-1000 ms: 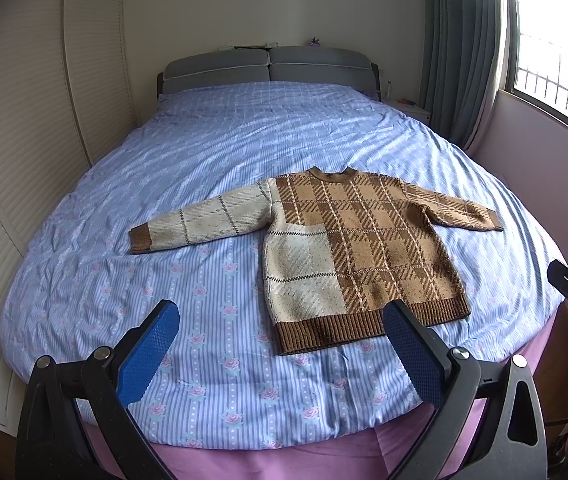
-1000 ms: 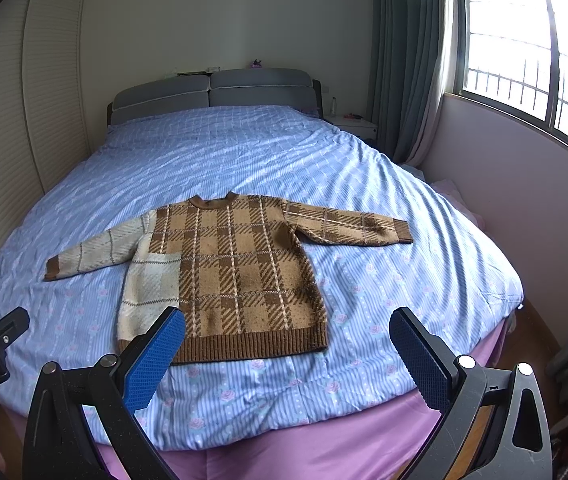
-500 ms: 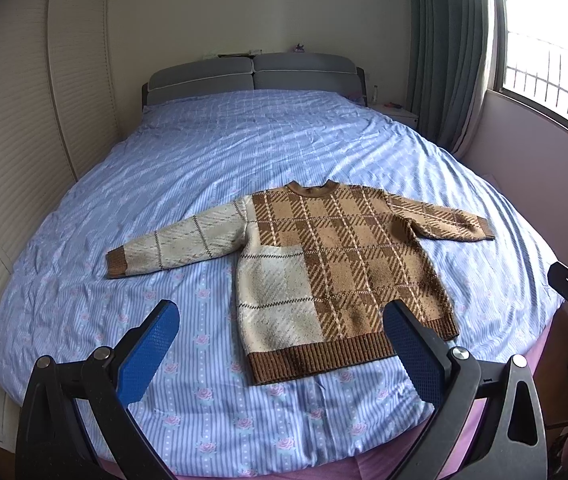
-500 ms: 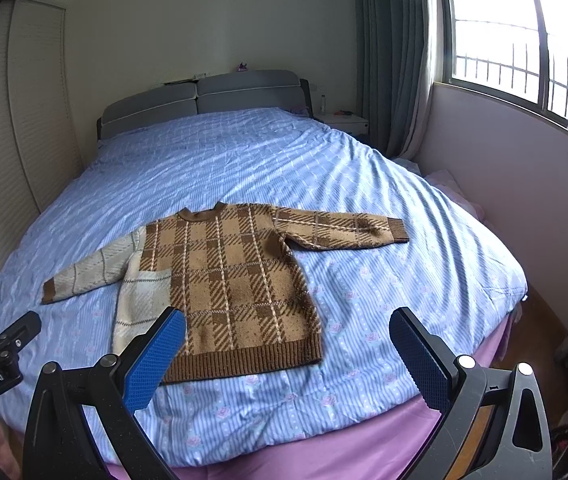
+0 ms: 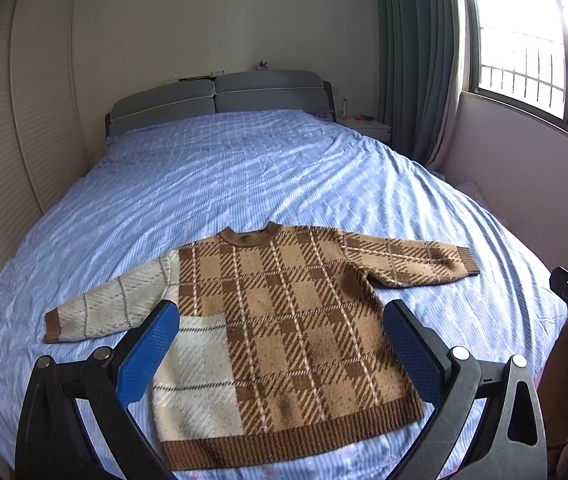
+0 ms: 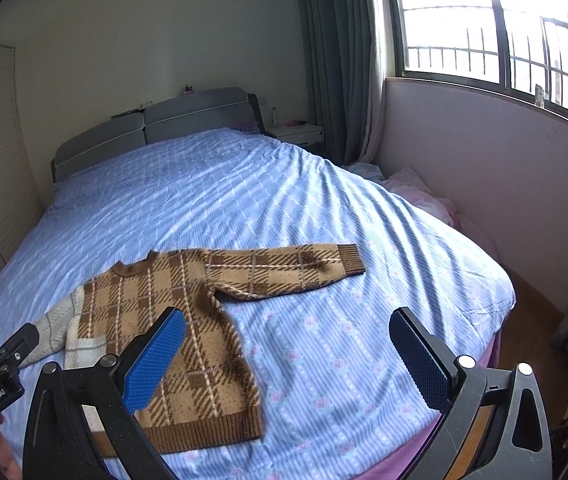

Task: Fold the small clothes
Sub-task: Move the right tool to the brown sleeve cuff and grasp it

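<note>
A small brown plaid sweater (image 5: 284, 320) with a cream left sleeve and cream lower-left panel lies flat and face up on the blue bedspread (image 5: 243, 176), both sleeves spread out. My left gripper (image 5: 279, 348) is open and empty, hovering above the sweater's lower body. The sweater also shows in the right wrist view (image 6: 203, 320). My right gripper (image 6: 288, 356) is open and empty above the sweater's right hem side and the bedspread (image 6: 324, 208). The brown right sleeve (image 6: 284, 270) stretches toward the window side.
A grey headboard (image 5: 219, 96) stands at the far end. A white slatted wardrobe (image 5: 3, 160) lines the left. A curtain (image 6: 336, 60), a window and a nightstand (image 6: 298, 134) are on the right. Pink bedding (image 6: 424, 188) lies beside the bed's right edge.
Both grippers have moved forward over the bed toward the sweater, which now looks larger and closer. The right gripper has also shifted to the right. The sweater has not moved.
</note>
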Demonstrator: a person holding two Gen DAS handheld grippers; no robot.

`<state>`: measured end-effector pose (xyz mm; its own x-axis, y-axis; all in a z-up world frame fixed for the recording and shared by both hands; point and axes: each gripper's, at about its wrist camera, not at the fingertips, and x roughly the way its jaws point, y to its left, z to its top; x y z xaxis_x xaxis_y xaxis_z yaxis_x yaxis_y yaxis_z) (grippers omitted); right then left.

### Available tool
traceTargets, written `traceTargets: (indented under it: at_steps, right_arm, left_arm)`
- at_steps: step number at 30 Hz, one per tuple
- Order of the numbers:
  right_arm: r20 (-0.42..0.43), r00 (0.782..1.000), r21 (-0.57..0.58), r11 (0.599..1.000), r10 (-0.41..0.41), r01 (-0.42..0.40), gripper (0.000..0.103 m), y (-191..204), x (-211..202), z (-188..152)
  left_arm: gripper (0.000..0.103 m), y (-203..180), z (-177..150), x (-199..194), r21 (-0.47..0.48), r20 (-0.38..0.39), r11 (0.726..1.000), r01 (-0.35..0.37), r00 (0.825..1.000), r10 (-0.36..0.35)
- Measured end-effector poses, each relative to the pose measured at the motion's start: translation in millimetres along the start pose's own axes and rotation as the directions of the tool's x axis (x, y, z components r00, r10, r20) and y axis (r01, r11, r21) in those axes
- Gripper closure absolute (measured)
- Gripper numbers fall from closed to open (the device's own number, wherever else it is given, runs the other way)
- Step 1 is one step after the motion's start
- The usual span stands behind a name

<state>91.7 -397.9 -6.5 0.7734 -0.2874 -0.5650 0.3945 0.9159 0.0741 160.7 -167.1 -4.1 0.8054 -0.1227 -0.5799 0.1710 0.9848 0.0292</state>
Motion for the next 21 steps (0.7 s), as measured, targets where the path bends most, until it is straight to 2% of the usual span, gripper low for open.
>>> traceTargets:
  at_steps: [9,17,21]
  right_arm:
    - [-0.028,0.998,0.061,0.997,-0.053,0.055,0.004,-60,112,22]
    - [-0.131,0.991,0.145,0.989,-0.022,0.041,0.025,-102,230,16]
    - [-0.173,0.985,0.193,0.981,-0.003,0.037,0.03,-119,275,12]
  left_arm:
    - [0.0,-73,24,98,0.046,-0.002,0.998,0.038,0.999,-0.038]
    - [0.0,-113,23,192,0.057,-0.046,0.998,0.018,0.999,-0.015]
    - [0.0,-122,22,227,0.042,-0.061,0.999,0.013,0.998,-0.01]
